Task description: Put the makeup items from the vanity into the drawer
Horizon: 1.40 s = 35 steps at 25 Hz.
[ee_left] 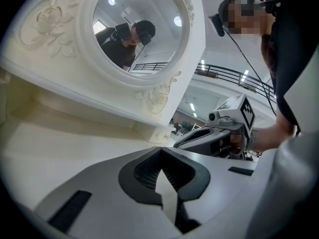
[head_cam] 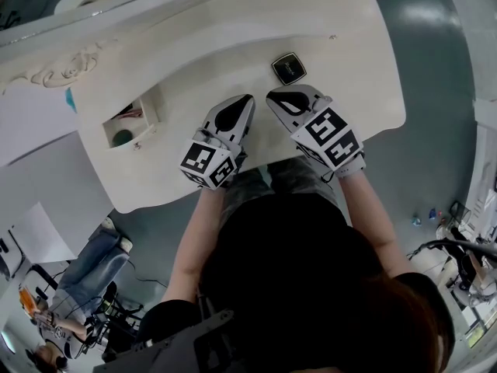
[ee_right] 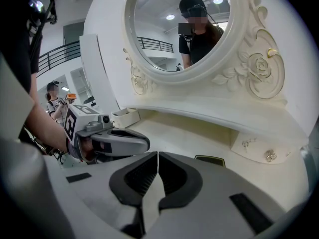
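A small black square compact [head_cam: 288,68] with a light rim lies on the white vanity top [head_cam: 233,37], just beyond my right gripper [head_cam: 273,96]. In the right gripper view the compact [ee_right: 209,160] peeks out past the jaws, which are shut and empty [ee_right: 157,154]. My left gripper [head_cam: 248,99] hovers beside the right one above the vanity's front part. Its jaws are also shut with nothing between them [ee_left: 160,148]. An open small drawer [head_cam: 132,123] stands at the vanity's left, with a green item [head_cam: 122,137] and something pinkish inside.
An ornate oval mirror [ee_right: 184,29] rises at the back of the vanity. A closed small drawer with a knob [ee_right: 269,156] sits at the right under the mirror shelf. The vanity's front edge [head_cam: 256,162] is close to my arms. A seated person [head_cam: 85,274] is off to the left on the floor level.
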{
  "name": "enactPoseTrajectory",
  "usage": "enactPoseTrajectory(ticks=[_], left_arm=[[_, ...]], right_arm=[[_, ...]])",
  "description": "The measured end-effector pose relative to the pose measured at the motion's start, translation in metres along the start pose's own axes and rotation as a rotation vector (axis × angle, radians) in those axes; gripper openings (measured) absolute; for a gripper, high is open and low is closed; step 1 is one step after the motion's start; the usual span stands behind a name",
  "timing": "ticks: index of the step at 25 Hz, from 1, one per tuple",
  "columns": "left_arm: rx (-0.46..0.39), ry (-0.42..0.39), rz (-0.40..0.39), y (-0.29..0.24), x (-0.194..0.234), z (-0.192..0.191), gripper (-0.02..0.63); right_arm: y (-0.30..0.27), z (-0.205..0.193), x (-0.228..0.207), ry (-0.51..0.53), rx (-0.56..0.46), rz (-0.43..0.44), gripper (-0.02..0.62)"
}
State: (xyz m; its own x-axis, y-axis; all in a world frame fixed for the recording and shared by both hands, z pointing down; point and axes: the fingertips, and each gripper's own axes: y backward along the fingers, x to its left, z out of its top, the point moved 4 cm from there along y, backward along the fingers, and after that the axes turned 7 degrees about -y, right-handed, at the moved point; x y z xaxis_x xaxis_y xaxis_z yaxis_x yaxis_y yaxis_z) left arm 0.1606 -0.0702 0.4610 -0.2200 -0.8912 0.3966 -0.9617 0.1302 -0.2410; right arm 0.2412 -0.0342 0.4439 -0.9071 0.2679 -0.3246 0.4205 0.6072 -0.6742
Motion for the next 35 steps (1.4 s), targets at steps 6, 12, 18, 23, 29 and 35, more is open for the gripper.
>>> enactPoseTrajectory(ticks=[6, 12, 18, 23, 29, 35], left_arm=[[0.003, 0.001, 0.001, -0.001, 0.004, 0.000, 0.014], [0.004, 0.003, 0.003, 0.000, 0.006, 0.000, 0.014], [0.005, 0.002, 0.010, 0.001, 0.005, 0.003, 0.014], [0.006, 0.004, 0.011, 0.002, 0.006, 0.003, 0.014], [0.005, 0.005, 0.016, 0.005, 0.008, 0.004, 0.014], [0.004, 0.006, 0.037, 0.017, 0.011, 0.006, 0.014]], right_arm=[[-0.001, -0.002, -0.002, -0.014, 0.004, -0.004, 0.026], [-0.003, -0.001, -0.003, -0.020, -0.002, -0.025, 0.026], [0.002, -0.002, -0.021, -0.045, -0.020, -0.107, 0.025], [0.005, -0.007, -0.037, -0.057, -0.019, -0.210, 0.028], [-0.001, -0.014, -0.063, -0.085, -0.014, -0.378, 0.292], [-0.025, -0.025, -0.084, -0.131, 0.085, -0.409, 0.337]])
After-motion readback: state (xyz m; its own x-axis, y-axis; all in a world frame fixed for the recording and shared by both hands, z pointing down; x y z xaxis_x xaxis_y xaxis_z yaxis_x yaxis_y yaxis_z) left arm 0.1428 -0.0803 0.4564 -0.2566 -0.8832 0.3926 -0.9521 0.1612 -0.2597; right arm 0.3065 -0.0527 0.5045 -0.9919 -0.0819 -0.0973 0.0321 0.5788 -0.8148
